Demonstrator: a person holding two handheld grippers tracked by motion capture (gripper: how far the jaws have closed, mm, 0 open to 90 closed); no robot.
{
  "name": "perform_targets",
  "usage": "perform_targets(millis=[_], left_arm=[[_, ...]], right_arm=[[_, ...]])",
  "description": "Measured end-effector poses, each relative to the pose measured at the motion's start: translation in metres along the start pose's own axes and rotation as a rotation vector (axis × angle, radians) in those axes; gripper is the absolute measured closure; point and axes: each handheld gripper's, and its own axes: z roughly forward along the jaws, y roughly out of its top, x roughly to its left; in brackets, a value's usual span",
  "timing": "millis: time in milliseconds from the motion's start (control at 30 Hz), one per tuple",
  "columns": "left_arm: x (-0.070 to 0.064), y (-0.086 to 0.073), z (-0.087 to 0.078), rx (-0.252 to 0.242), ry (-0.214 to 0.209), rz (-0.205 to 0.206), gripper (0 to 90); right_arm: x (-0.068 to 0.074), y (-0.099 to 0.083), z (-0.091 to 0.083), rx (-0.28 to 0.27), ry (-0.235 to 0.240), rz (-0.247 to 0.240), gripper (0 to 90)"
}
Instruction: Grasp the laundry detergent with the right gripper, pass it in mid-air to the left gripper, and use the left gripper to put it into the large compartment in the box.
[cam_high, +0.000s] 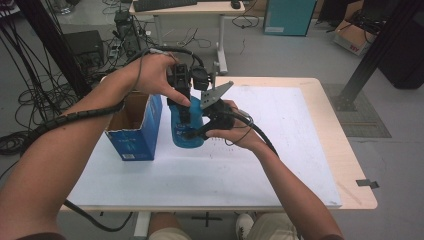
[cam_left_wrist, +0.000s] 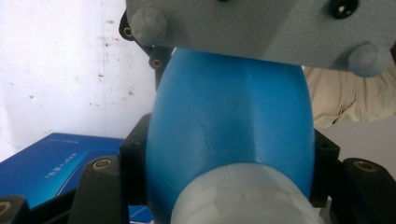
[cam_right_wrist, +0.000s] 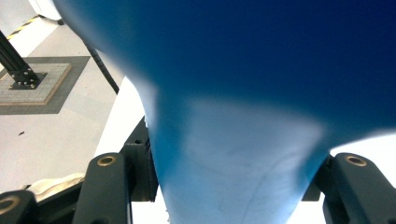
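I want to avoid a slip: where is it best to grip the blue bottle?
Grip the blue bottle across its narrowing upper body, below the white cap, coming from the sides. The left hand-held gripper has its jaws set this way; the taper probably helps stop sliding.

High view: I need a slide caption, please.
Both grippers, left gripper and right gripper, clamp a blue bottle beside an open blue box.

Blue bottle (cam_high: 187, 131) mostly hidden behind both grippers and hands in the high view, its top out of sight, bottle (cam_right_wrist: 261, 93) very blurry and cut off by the top edge in the right gripper view, blue box (cam_left_wrist: 51, 163) cut off at the left edge.
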Motion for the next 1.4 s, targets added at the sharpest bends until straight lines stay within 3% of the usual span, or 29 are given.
perform_targets(millis=[33,100,233,267,300,333,367,400,500,600,667,733,933,1033,1133,1400], left_arm=[[0.000,0.000,-0.001,0.004,-0.007,0.001,37.6],[0.005,0.000,-0.005,0.050,-0.003,0.062,37.5],[0.005,-0.002,-0.005,0.050,0.015,0.063,37.5],[0.006,-0.002,-0.006,0.065,0.002,0.063,37.5],[0.006,-0.003,-0.004,0.053,0.023,0.060,37.5],[0.006,-0.004,-0.004,0.046,0.019,0.043,37.5],[0.003,-0.006,-0.002,0.019,0.007,-0.007,37.5],[0.007,-0.006,-0.005,0.055,0.024,0.031,37.5],[0.009,-0.009,-0.008,0.061,0.036,0.015,37.5],[0.012,-0.011,-0.014,0.084,0.026,-0.015,37.4],[0.014,-0.013,-0.018,0.082,0.027,-0.042,37.4],[0.015,-0.014,-0.020,0.082,0.028,-0.063,37.4],[0.017,-0.017,-0.033,0.091,0.050,-0.138,37.4],[0.020,-0.022,-0.041,0.087,0.051,-0.180,37.4],[0.023,-0.026,-0.048,0.077,0.062,-0.251,37.4],[0.033,-0.039,-0.075,0.075,0.103,-0.416,37.4]], right_arm=[[0.000,0.000,0.000,-0.001,-0.001,-0.002,39.5],[-0.001,0.000,-0.001,-0.007,-0.020,-0.016,33.0],[0.001,-0.002,-0.004,-0.014,-0.068,-0.011,26.4],[0.001,-0.002,-0.006,-0.014,-0.064,-0.015,28.1],[0.002,-0.003,-0.007,-0.008,-0.060,-0.011,27.4],[0.003,-0.004,-0.009,-0.006,-0.075,-0.016,25.8],[0.005,-0.005,-0.010,-0.005,-0.095,0.010,23.3],[0.006,-0.006,-0.012,-0.007,-0.098,0.024,19.8],[0.006,-0.009,-0.019,0.005,-0.120,0.060,13.7],[0.005,-0.013,-0.025,-0.007,-0.132,0.137,7.3],[0.011,-0.014,-0.030,0.000,-0.209,0.161,2.2],[0.016,-0.015,-0.034,0.021,-0.253,0.152,2.2],[0.024,-0.021,-0.050,0.078,-0.282,0.143,2.1],[0.022,-0.026,-0.058,0.119,-0.281,0.136,2.8],[0.026,-0.031,-0.066,0.181,-0.323,0.159,3.2],[0.027,-0.044,-0.096,0.210,-0.370,0.206,3.1]])
